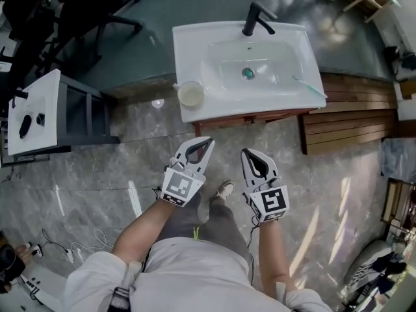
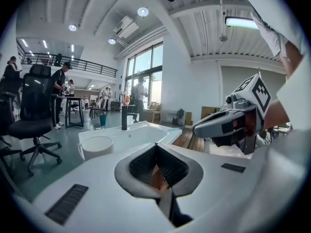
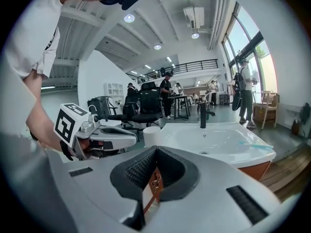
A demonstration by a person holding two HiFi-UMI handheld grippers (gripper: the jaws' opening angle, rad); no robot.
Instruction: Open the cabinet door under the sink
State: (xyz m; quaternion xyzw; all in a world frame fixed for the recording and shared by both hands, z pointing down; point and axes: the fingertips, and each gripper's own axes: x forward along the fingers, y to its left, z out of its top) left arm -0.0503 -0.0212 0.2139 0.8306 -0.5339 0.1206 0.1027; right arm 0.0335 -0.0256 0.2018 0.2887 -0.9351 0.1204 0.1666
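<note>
A white sink [image 1: 250, 67] with a black tap [image 1: 255, 18] stands ahead of me; only the brown top edge of its cabinet [image 1: 250, 117] shows below the basin. My left gripper [image 1: 207, 142] and right gripper [image 1: 247, 153] hang side by side in the air just short of the cabinet front, touching nothing. In the left gripper view the left gripper [image 2: 156, 147] is shut and empty, pointing at the sink [image 2: 131, 132]. In the right gripper view the right gripper [image 3: 156, 149] is also shut and empty, with brown cabinet wood [image 3: 256, 171] under the basin [image 3: 218, 140].
A white cup [image 1: 190, 93] and a toothbrush [image 1: 309, 86] lie on the sink. A white side table [image 1: 36, 112] and an office chair [image 1: 97, 8] stand on the left, a wooden platform [image 1: 351, 119] on the right. Cables [image 1: 58, 252] lie on the floor. People stand far behind.
</note>
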